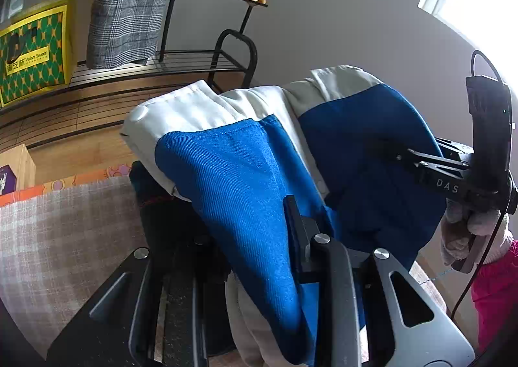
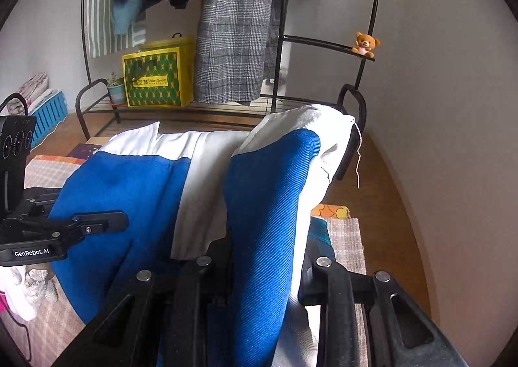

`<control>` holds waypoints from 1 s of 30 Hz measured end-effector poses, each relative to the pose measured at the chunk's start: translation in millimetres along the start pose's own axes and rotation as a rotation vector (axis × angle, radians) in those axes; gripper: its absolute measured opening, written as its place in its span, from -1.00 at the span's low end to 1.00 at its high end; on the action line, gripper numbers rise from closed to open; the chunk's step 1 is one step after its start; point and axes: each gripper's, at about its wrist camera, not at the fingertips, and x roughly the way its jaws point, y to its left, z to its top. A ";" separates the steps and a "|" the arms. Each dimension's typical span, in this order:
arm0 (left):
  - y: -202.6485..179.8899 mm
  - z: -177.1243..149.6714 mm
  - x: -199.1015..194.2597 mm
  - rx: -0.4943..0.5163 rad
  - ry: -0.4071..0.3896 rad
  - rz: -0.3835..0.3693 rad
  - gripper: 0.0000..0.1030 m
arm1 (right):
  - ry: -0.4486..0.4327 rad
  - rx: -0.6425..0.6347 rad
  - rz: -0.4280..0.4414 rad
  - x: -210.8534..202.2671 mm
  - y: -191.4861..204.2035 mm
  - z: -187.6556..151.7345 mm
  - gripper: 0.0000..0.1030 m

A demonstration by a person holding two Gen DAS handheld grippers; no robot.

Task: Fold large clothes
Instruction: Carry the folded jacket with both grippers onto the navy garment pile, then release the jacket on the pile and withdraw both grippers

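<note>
— Scanning from the left: what borders the work area?
— A checked cloth (image 1: 58, 237) covers the surface; past its far edge runs bare wooden floor (image 2: 388, 172), then a black clothes rack (image 2: 281, 43) with a yellow-green bag (image 2: 155, 75), a plaid coat (image 2: 236, 27) and a small teddy bear (image 2: 365, 43).

— And the garment?
— The blue-and-white jacket (image 1: 233, 166) is lifted above the cloth, bunched between both tools, draping down at the middle.

— The tools?
— The left tool (image 1: 226, 237) is clamped on a fold of blue fabric, jaws narrowly apart. The right tool (image 2: 265, 266) is likewise clamped on a blue-and-white fold, held by a gloved hand (image 1: 469, 224).
</note>
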 end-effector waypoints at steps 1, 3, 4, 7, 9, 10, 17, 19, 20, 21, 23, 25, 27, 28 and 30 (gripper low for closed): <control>7.5 -1.1 4.7 -0.013 0.007 0.004 -0.47 | 0.010 0.036 -0.006 7.4 -9.8 -3.4 -0.42; 17.9 -3.8 9.3 -0.036 0.018 0.011 -0.34 | 0.034 0.112 -0.039 19.7 -31.1 -10.1 -0.17; 20.2 -4.4 10.7 -0.035 0.022 0.016 -0.30 | 0.048 0.153 -0.056 25.3 -41.1 -15.1 -0.12; 18.2 -3.5 9.7 0.008 0.017 0.065 -0.07 | 0.086 0.221 -0.149 35.0 -62.8 -31.8 0.09; 14.2 -4.6 4.5 0.045 -0.002 0.124 0.20 | 0.109 0.245 -0.188 37.3 -72.8 -40.4 0.10; 13.7 -4.7 1.9 0.052 -0.006 0.140 0.21 | 0.103 0.264 -0.181 34.6 -76.0 -43.3 0.10; 0.4 -8.7 -36.8 0.072 -0.045 0.172 0.21 | 0.020 0.278 -0.194 -4.8 -73.0 -45.9 0.10; -9.1 -10.6 -55.7 0.092 -0.062 0.175 0.21 | 0.005 0.279 -0.198 -18.0 -67.7 -41.0 0.10; -14.4 -12.1 -66.4 0.105 -0.074 0.181 0.21 | -0.004 0.283 -0.194 -25.8 -65.0 -38.9 0.11; -20.0 -13.4 -77.8 0.117 -0.086 0.186 0.21 | -0.013 0.286 -0.194 -34.7 -62.0 -37.4 0.11; -30.7 -16.3 -101.0 0.135 -0.110 0.186 0.21 | -0.038 0.290 -0.185 -55.5 -54.4 -35.8 0.12; -42.7 -20.5 -126.7 0.153 -0.133 0.181 0.21 | -0.065 0.292 -0.180 -79.3 -44.5 -36.6 0.12; -52.9 -25.7 -152.9 0.165 -0.157 0.173 0.21 | -0.086 0.287 -0.185 -101.9 -32.6 -36.2 0.15; -59.2 -29.4 -166.2 0.174 -0.168 0.169 0.21 | -0.099 0.288 -0.186 -113.5 -26.3 -36.4 0.15; -70.5 -36.4 -191.6 0.196 -0.190 0.170 0.21 | -0.122 0.291 -0.176 -136.7 -13.1 -38.5 0.17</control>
